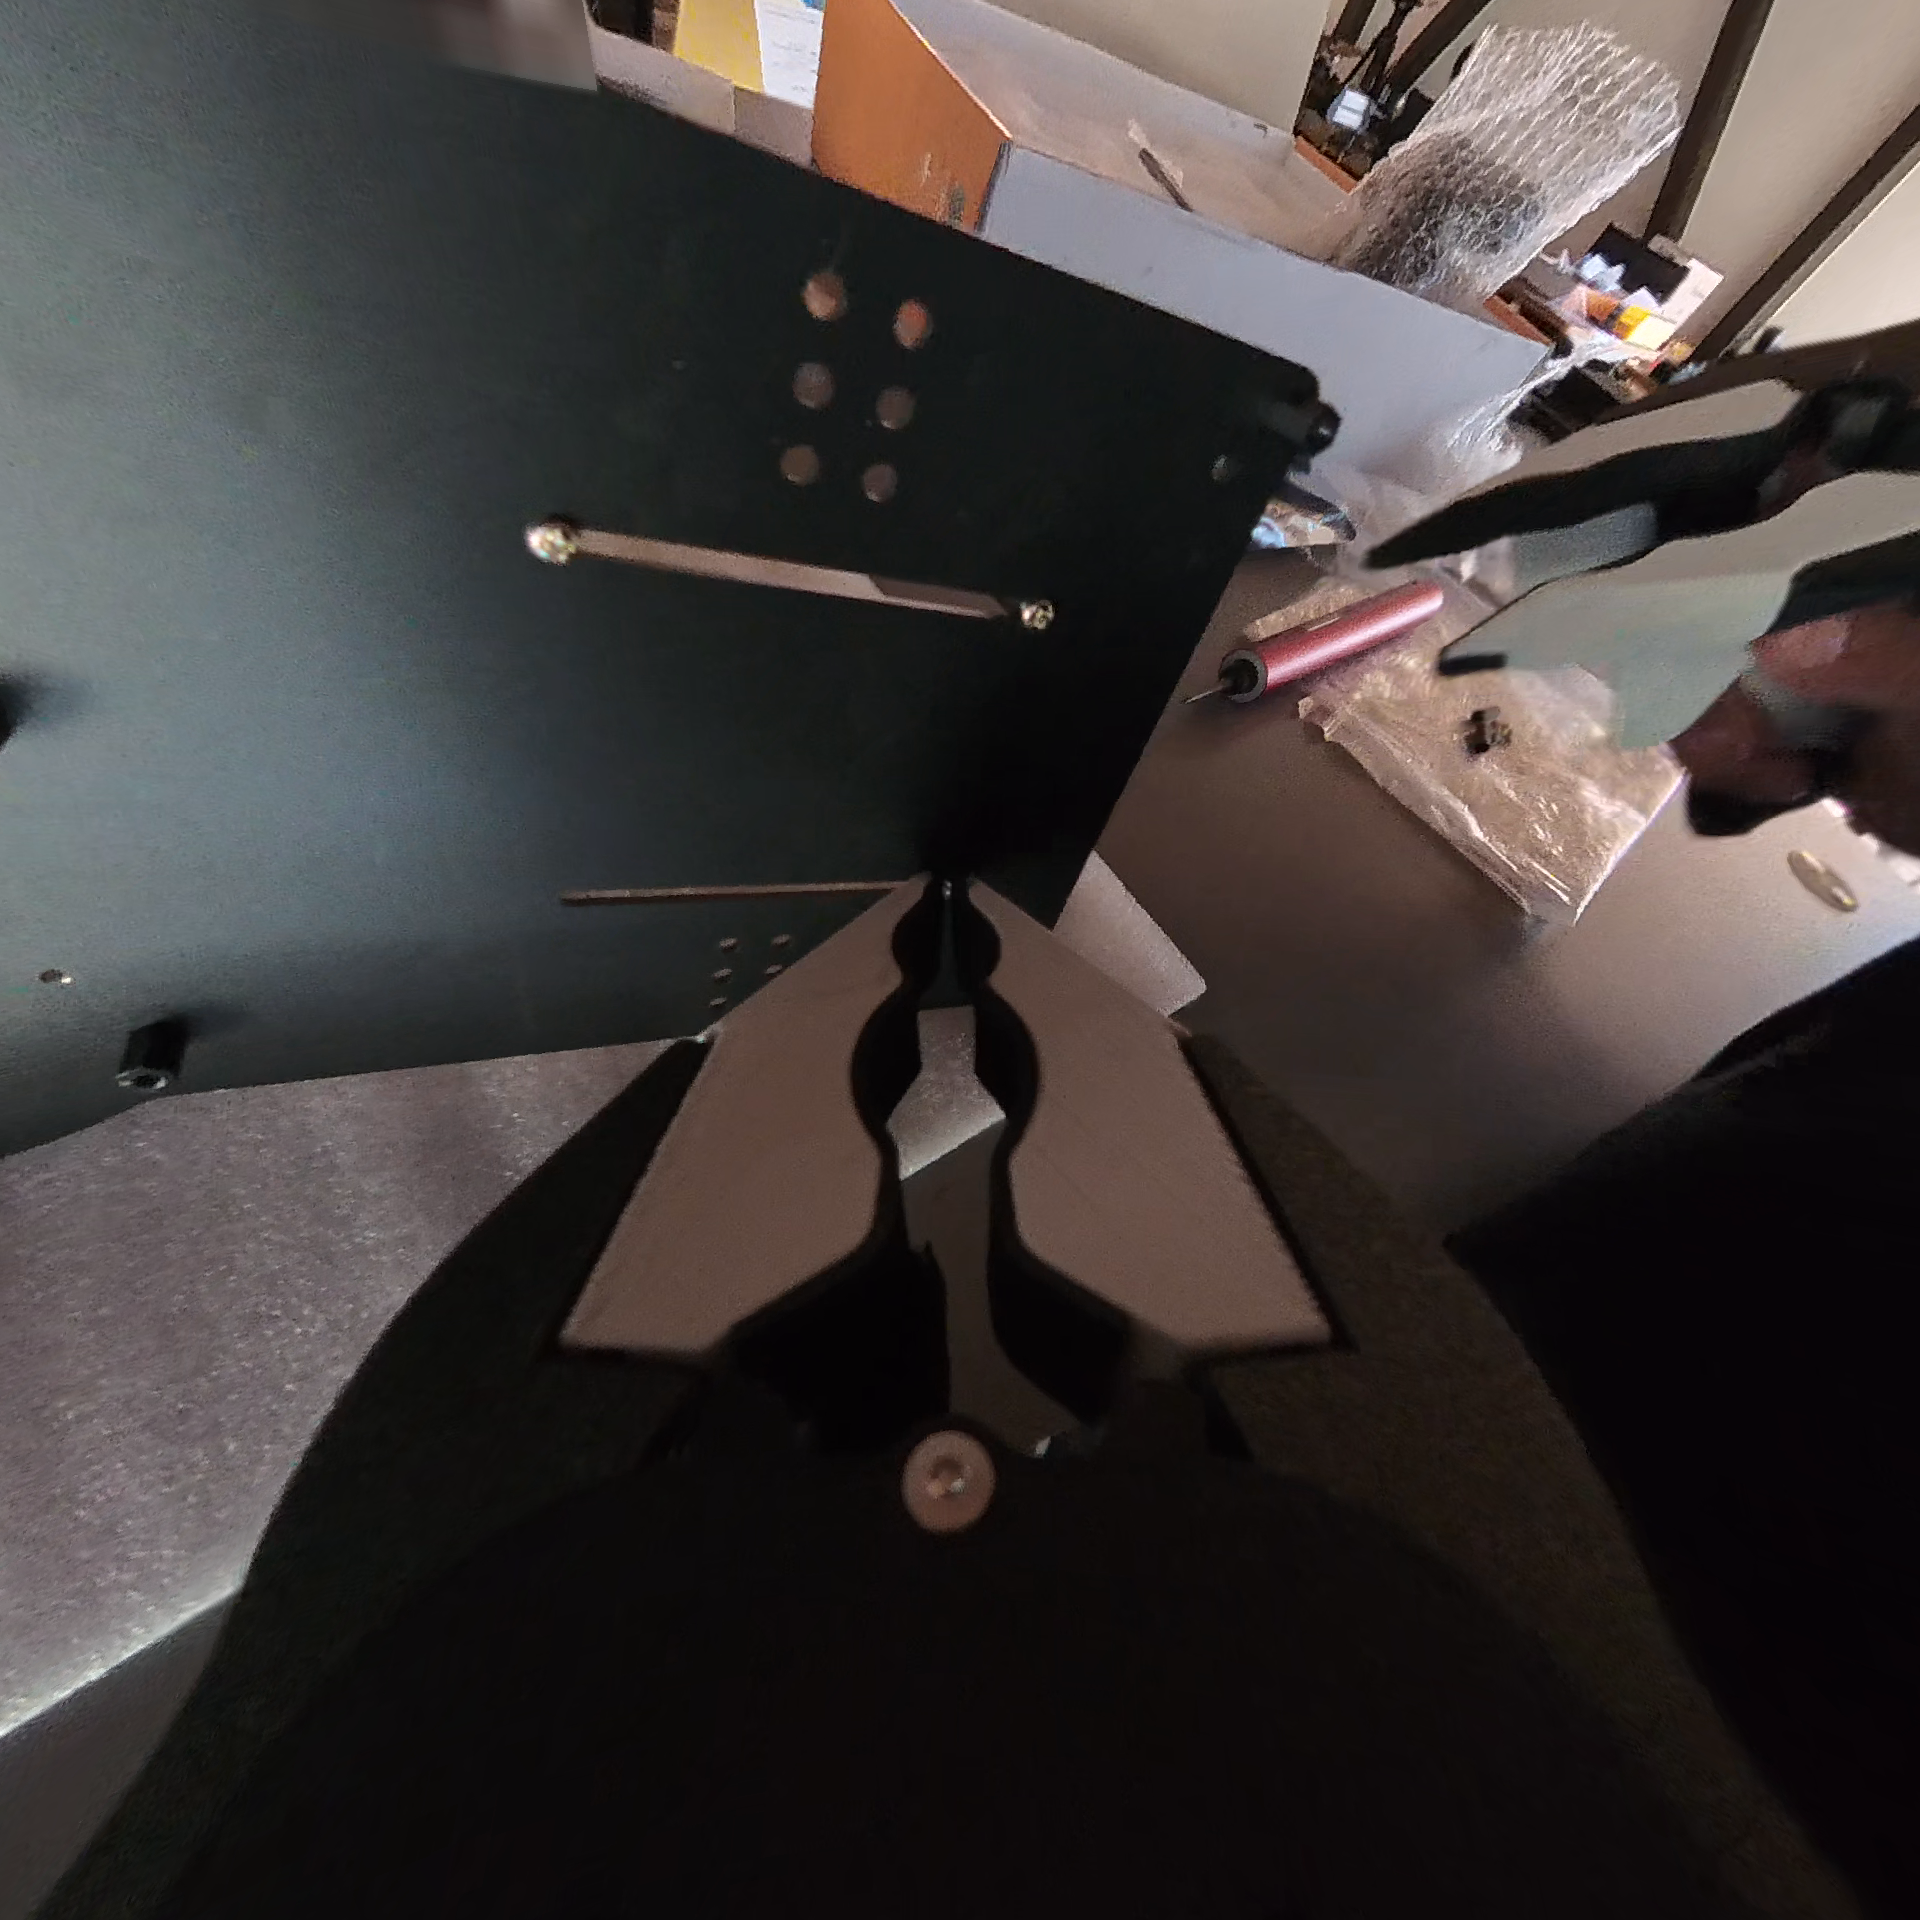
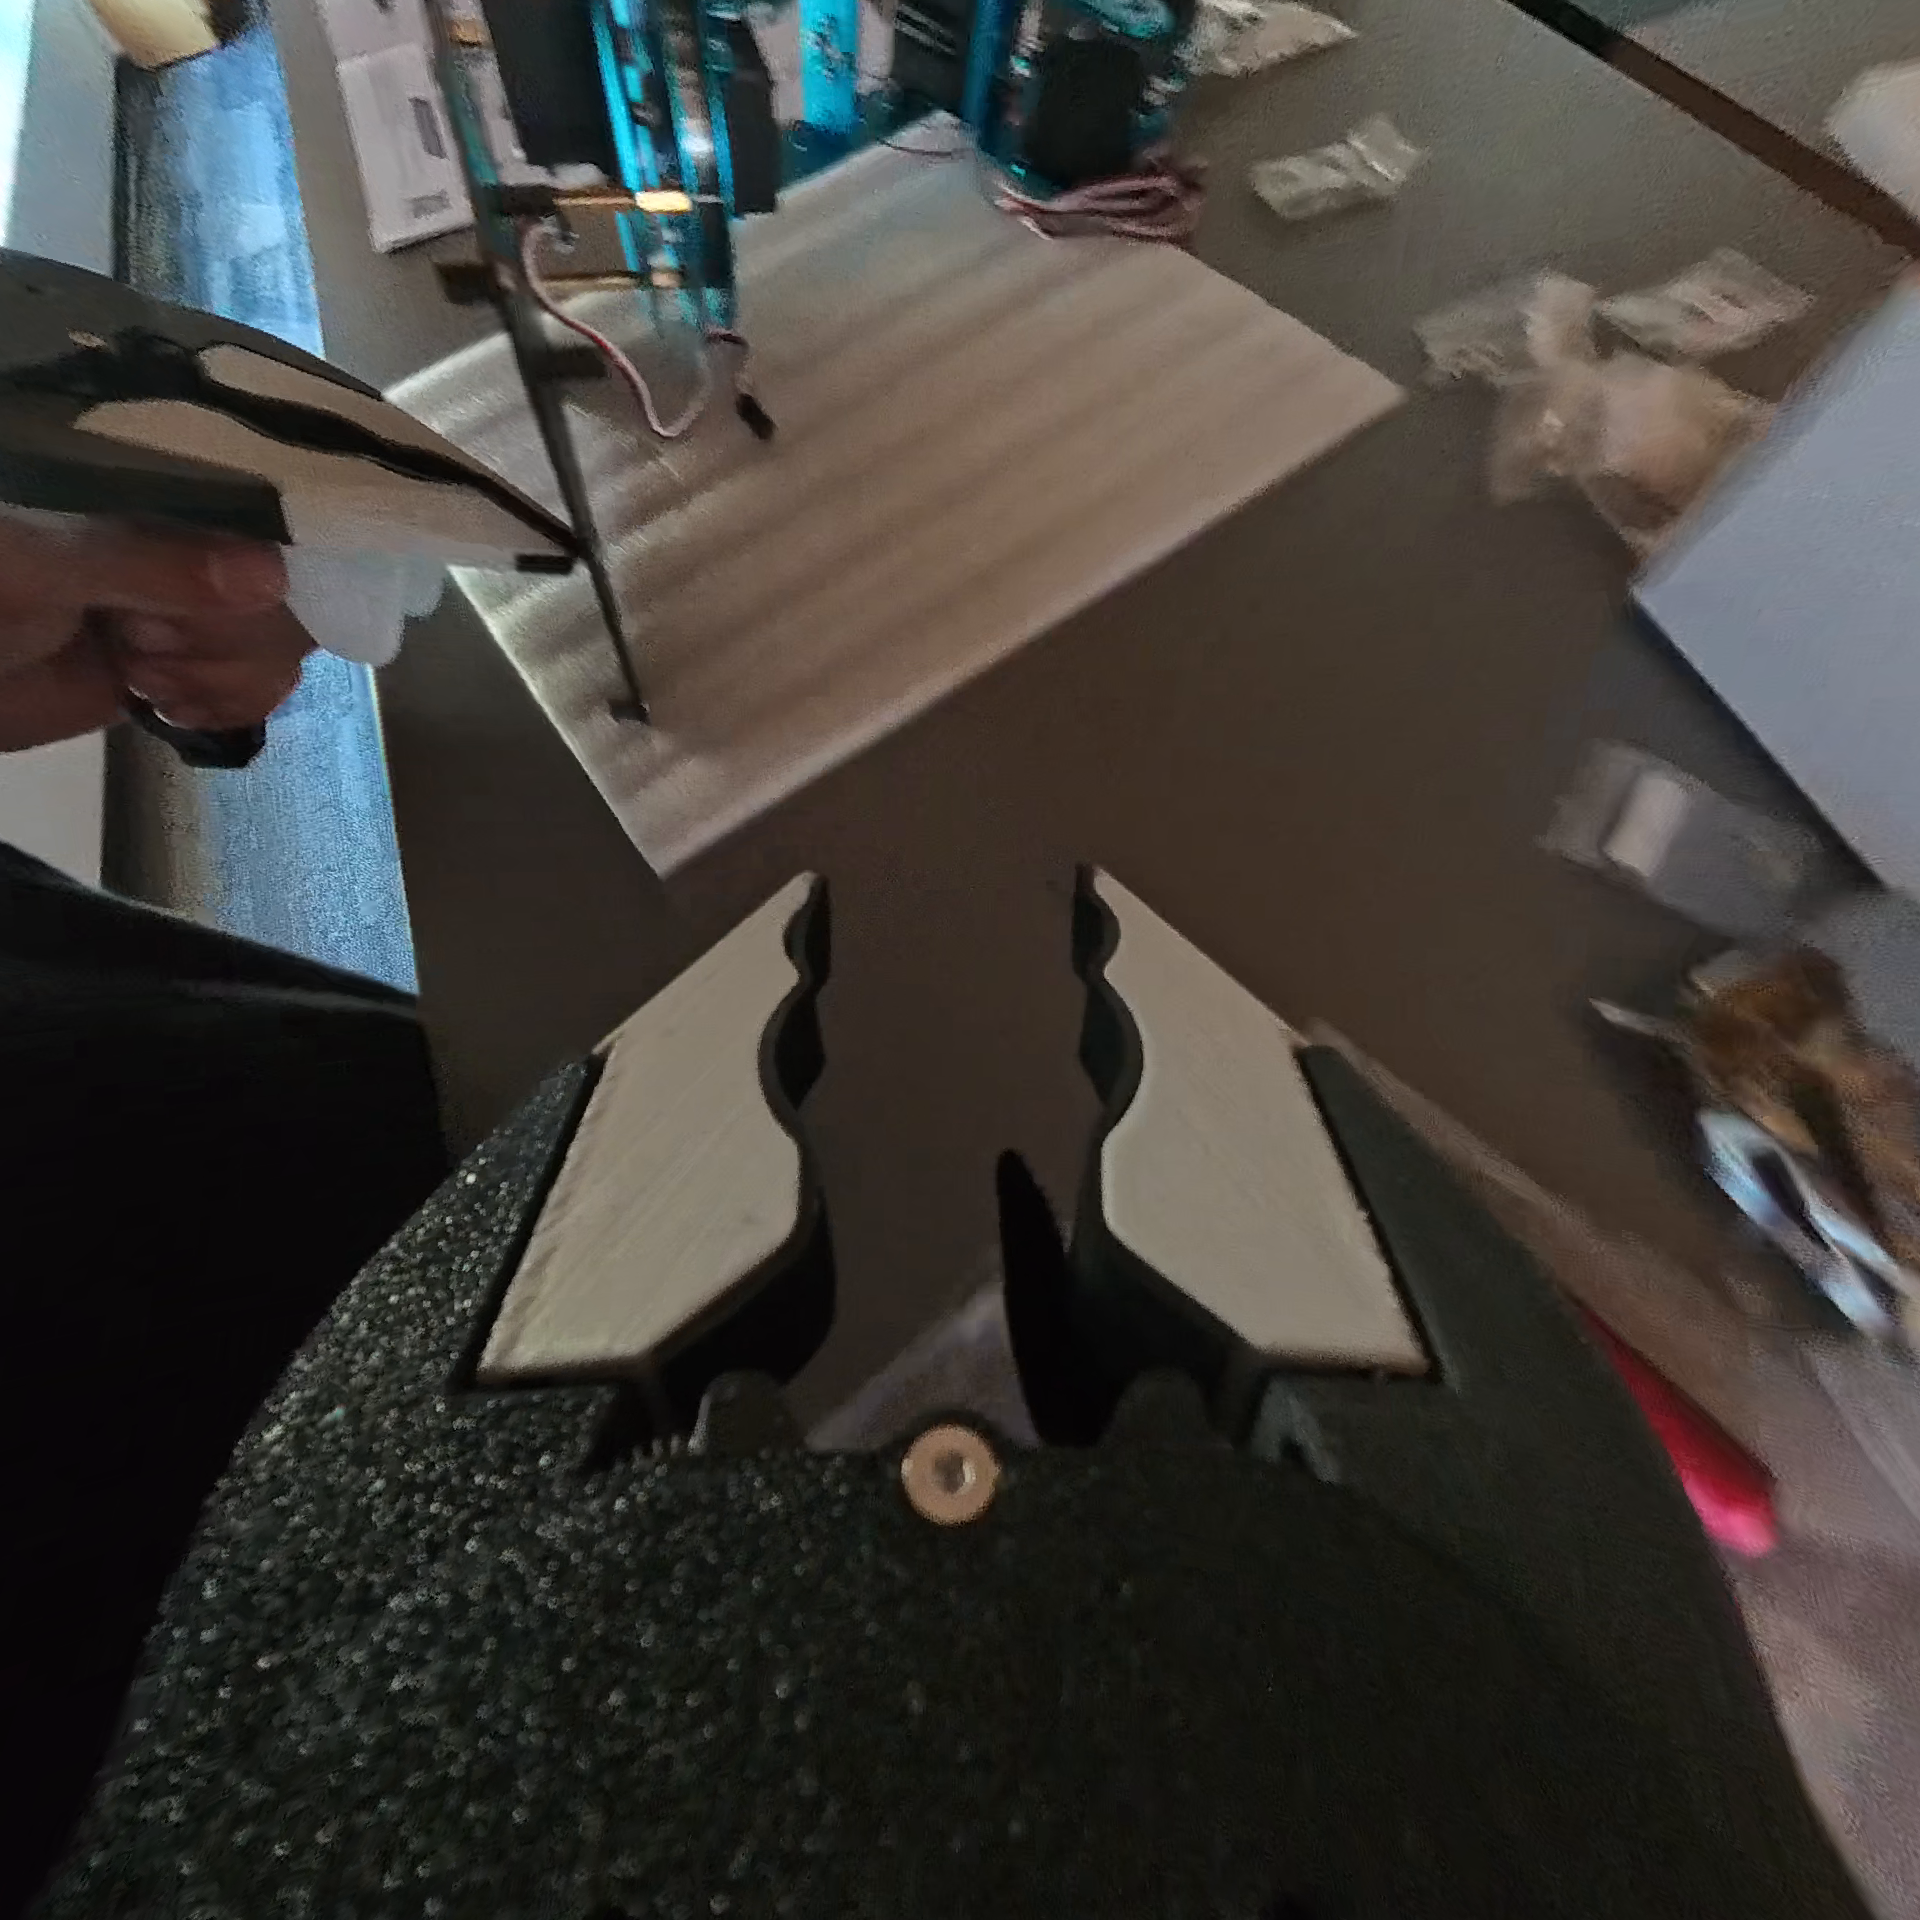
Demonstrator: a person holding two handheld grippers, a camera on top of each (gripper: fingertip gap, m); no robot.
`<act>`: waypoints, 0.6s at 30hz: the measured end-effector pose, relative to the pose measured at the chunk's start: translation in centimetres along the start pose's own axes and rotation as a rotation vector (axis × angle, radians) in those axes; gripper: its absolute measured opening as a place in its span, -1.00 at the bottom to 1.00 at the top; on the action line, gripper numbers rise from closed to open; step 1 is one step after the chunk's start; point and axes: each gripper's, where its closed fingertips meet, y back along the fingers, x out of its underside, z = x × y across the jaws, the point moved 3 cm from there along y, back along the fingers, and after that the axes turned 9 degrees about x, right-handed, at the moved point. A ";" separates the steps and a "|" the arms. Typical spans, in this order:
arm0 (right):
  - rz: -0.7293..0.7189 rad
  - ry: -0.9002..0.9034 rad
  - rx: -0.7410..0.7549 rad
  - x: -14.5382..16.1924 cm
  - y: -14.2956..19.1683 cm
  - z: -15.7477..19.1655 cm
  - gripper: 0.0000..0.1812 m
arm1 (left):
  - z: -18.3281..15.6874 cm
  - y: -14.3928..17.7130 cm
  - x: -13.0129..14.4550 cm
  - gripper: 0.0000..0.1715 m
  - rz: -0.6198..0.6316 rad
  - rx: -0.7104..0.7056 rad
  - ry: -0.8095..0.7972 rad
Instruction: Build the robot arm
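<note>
My left gripper [image 1: 948, 888] is shut on the lower edge of a black metal plate [image 1: 520, 364] that has round holes, a slot and small screws. It holds the plate tilted up on its edge over a white foam sheet [image 1: 312, 1247]. In the right wrist view the plate [image 2: 608, 623] shows edge-on, its bottom corner on the foam sheet [image 2: 935, 468], with the left gripper [image 2: 551, 545] pinching it. My right gripper [image 2: 951, 883] is open and empty above the brown table [image 2: 1247, 727]. It also shows in the left wrist view [image 1: 1418, 608], right of the plate and apart from it.
A red-handled screwdriver [image 1: 1340, 644] and a clear plastic bag of small parts [image 1: 1507, 790] lie right of the plate. A blue frame with wires [image 2: 665, 156] stands behind the foam. Bubble wrap [image 1: 1507, 156], a brown box [image 1: 904, 104] and more small bags [image 2: 1330, 166] lie farther off. Left tips to right tips: about 15 centimetres.
</note>
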 end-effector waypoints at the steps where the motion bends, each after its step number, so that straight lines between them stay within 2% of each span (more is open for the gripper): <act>1: 0.010 -0.021 0.012 0.6 1.3 -1.2 -0.51 | 0.0 0.1 0.1 -0.96 0.008 -0.008 -0.002; 5: 0.080 -0.079 0.063 4.1 5.8 -5.5 -0.58 | -0.4 0.3 0.7 -0.96 0.017 -0.045 -0.011; 10: 0.209 -0.084 0.100 8.4 8.8 -8.4 -0.57 | -0.4 -0.3 0.3 -1.00 -0.006 -0.055 0.032; 13: 0.227 -0.078 0.116 9.0 9.7 -9.3 -0.61 | -0.4 -0.4 0.3 -1.00 0.020 -0.059 0.005; 18: 0.201 -0.076 0.104 8.4 9.8 -10.0 -0.61 | -0.4 -0.4 0.2 -1.00 0.038 -0.084 -0.005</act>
